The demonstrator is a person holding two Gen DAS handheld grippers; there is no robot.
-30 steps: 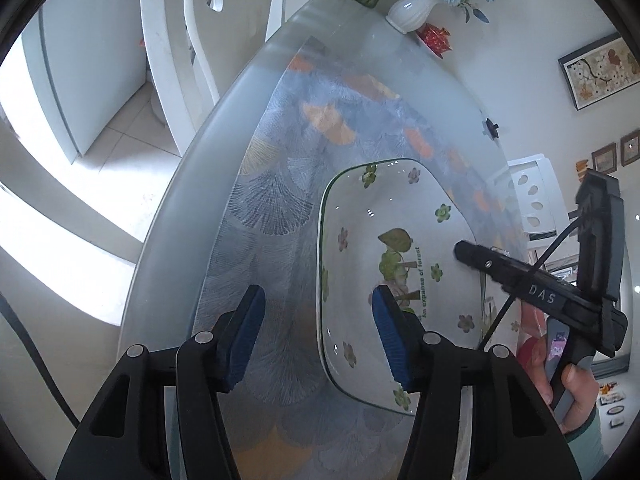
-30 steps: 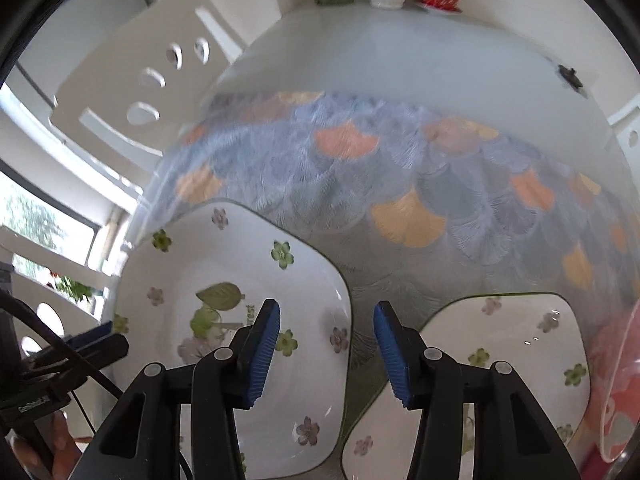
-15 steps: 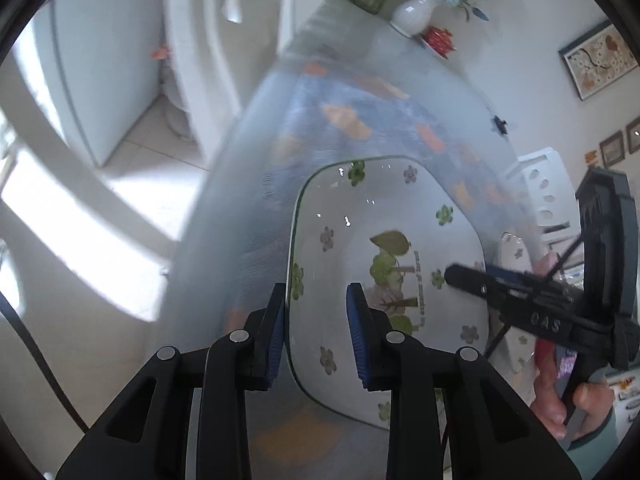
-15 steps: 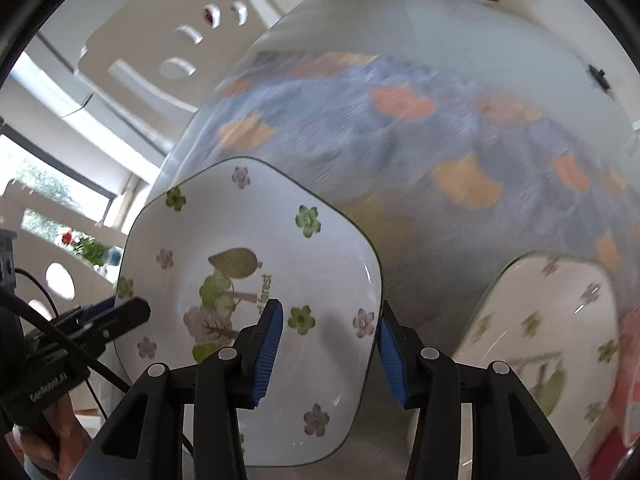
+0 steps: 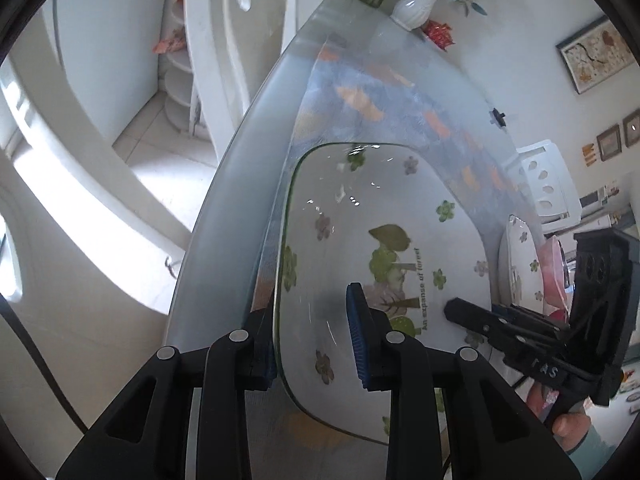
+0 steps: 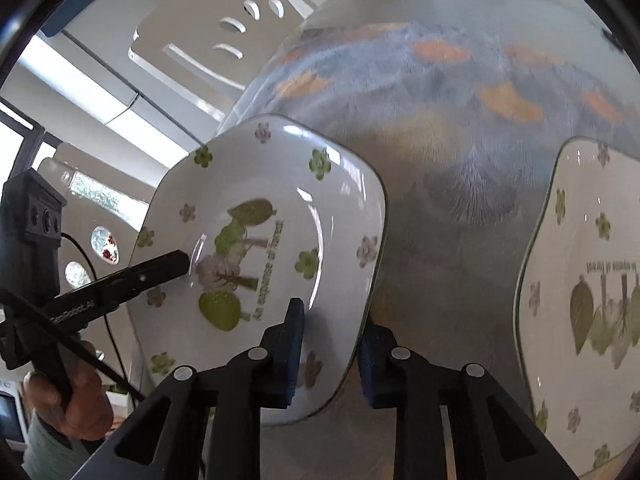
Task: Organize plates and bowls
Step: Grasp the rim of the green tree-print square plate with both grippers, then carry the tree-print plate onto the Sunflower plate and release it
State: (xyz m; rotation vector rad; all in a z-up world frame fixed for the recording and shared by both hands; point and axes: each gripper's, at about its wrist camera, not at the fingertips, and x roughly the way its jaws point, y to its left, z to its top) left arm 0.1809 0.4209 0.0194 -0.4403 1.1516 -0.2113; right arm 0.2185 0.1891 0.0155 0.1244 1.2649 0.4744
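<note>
A square white plate with green and lilac flowers and a tree print is held off the glass table by both grippers. My left gripper is shut on its left rim, one pad inside and one under. My right gripper is shut on the opposite rim of the same plate, which tilts up toward the right. A second matching plate lies on the table to the right. It shows edge-on in the left wrist view.
A fan-patterned mat lies under the glass. A white vase with flowers and a red item stand at the far end. White chairs flank the table. A pink container sits beyond the second plate.
Both grippers closed on opposite rims of the plate and lifted it off the table, tilting it. One second ago both were open over the plate lying flat.
</note>
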